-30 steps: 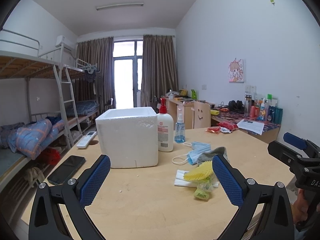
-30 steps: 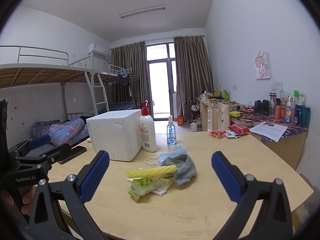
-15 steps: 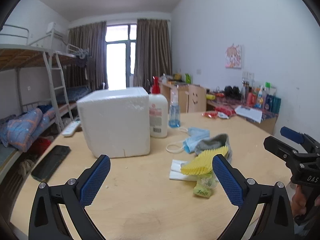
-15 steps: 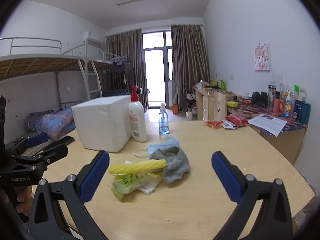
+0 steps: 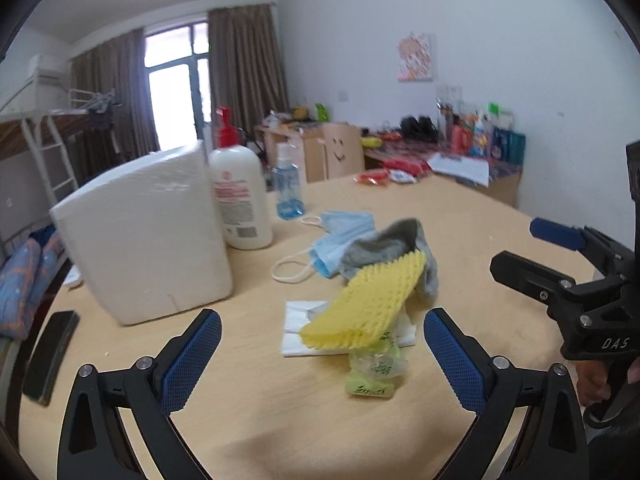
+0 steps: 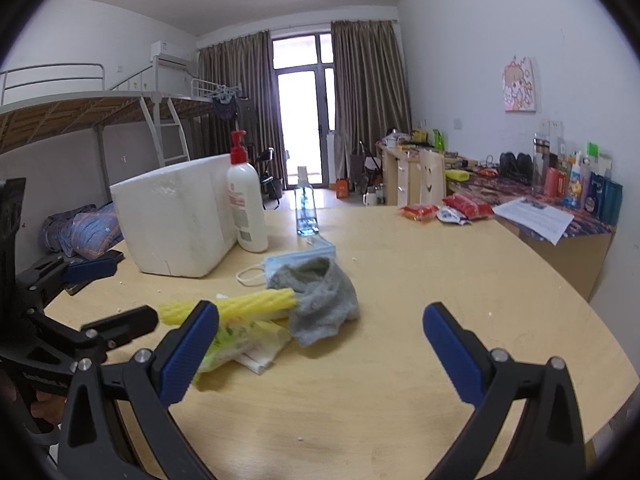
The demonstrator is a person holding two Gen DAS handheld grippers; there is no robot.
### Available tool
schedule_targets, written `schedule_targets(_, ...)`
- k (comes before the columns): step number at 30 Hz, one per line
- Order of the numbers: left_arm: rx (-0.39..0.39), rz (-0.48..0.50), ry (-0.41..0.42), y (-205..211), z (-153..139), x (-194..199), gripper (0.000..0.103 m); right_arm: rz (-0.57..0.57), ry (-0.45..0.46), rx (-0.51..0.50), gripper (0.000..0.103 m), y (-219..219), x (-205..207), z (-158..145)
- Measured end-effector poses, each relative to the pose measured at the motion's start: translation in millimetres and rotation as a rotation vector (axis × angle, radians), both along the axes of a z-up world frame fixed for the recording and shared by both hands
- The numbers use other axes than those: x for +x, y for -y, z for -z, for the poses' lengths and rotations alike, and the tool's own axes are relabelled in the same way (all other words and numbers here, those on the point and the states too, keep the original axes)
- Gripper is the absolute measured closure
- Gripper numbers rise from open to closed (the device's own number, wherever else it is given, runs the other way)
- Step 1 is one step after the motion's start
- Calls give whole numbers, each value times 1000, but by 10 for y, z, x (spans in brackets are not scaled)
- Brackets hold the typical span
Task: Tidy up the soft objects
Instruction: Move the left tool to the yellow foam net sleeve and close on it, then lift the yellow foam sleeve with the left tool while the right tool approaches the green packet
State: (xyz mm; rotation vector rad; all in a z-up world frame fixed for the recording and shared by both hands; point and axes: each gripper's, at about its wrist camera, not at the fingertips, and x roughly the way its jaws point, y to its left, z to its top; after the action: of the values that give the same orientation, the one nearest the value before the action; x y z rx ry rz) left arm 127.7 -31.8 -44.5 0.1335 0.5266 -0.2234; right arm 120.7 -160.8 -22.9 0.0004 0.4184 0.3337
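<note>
Both empty and spread wide, the left gripper point(image 5: 322, 354) faces the yellow sponge point(image 5: 366, 302) just ahead atop the pile beside the foam box point(image 5: 148, 236), the right gripper point(image 6: 320, 350) nearby: approach step, likely descent and pinch next.

The right gripper point(image 6: 320, 344), black with blue-padded fingers spread wide and empty, frames the lower part of the frame above a round pale wooden table point(image 6: 440, 280). Left of centre lies a crumpled grey sock point(image 6: 324, 300) touching a ridged yellow foam sponge point(image 6: 248, 304) and a light blue face mask point(image 6: 296, 258). A white styrofoam box point(image 6: 176, 220) stands upper left beside a white pump bottle with a red top point(image 6: 246, 208), and the left gripper point(image 6: 116, 296) enters from the left edge, its fingers apart.
</note>
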Motion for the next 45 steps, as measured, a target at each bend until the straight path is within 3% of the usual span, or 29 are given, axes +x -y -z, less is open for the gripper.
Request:
schedule_targets(4,26,30,-37,96,64,130,10,9,-26,6,0,74,69,61)
schedule_targets(12,42,50,-102,163,168,309,31,-2,-60,1,0,92,133,148)
schedule_targets(17,40,48,-113,162,190,347,37,-9,-69,5,0,108,163,160)
schedule_targets(24,36,52,-159,172,243,428,66,-16,-74,2,0,100,178,164)
schedule_targets(32,-14,48,-156,88,187,400,82,-37,-72,-16,0,14,181,150)
schedule_targets(45,-99,58,-103,-158,25,209,84,-87,-73,-34,0,-244,175,116)
